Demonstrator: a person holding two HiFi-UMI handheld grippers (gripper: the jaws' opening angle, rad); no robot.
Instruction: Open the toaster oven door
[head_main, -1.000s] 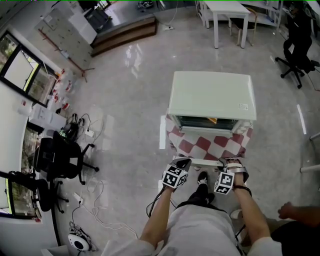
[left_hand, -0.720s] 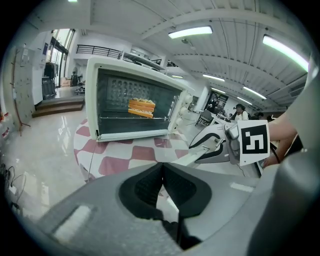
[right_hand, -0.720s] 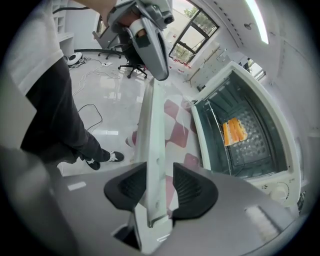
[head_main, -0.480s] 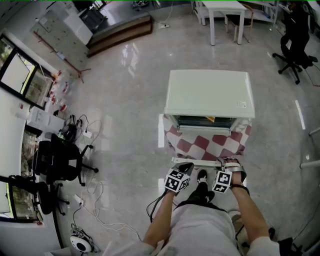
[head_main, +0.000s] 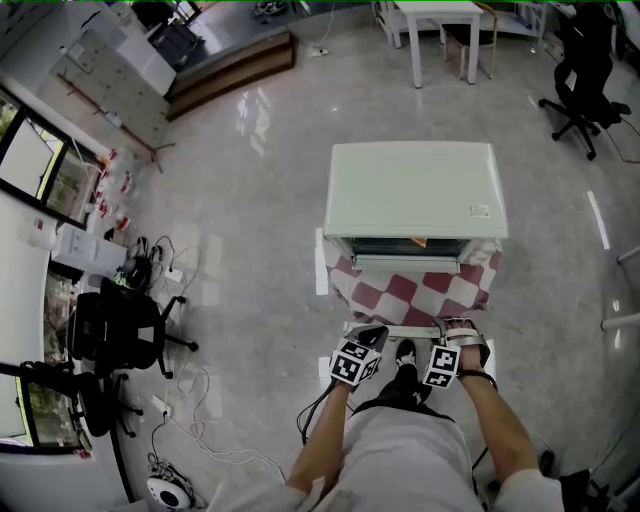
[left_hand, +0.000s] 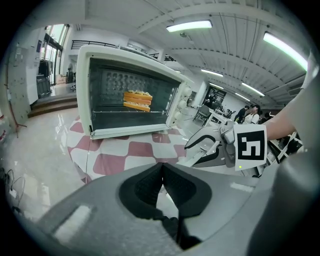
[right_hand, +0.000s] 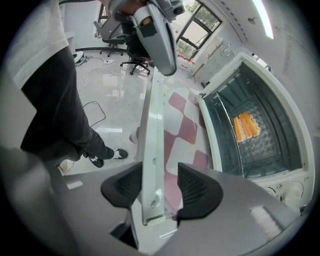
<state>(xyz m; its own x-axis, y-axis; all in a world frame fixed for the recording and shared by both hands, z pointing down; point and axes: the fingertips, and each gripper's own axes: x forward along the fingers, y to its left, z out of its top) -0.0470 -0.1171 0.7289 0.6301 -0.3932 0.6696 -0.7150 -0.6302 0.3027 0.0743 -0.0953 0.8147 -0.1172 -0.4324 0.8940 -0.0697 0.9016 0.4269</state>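
Note:
The white toaster oven (head_main: 415, 190) stands on a red-and-white checked cloth (left_hand: 130, 150). Its glass door (right_hand: 175, 135) is swung down flat, and a yellow sandwich (left_hand: 137, 98) sits inside on the rack. My right gripper (right_hand: 157, 186) is at the door's white handle bar (right_hand: 152, 150). Its jaws have just been opening. The bar runs between the pads, and there is a gap on the right side. My left gripper (left_hand: 162, 172) is shut and empty, beside the right gripper (left_hand: 215, 150) at the door's front edge (head_main: 400, 327).
The person's legs and black shoes (right_hand: 102, 155) are right under the lowered door. Black office chairs (head_main: 115, 330) and floor cables (head_main: 200, 420) lie to the left. A white table (head_main: 440, 20) stands at the back, with another chair (head_main: 580, 60) at the back right.
The right gripper has sunk slightly at the door's front edge. The left gripper has stayed beside it. The head view has shifted a little.

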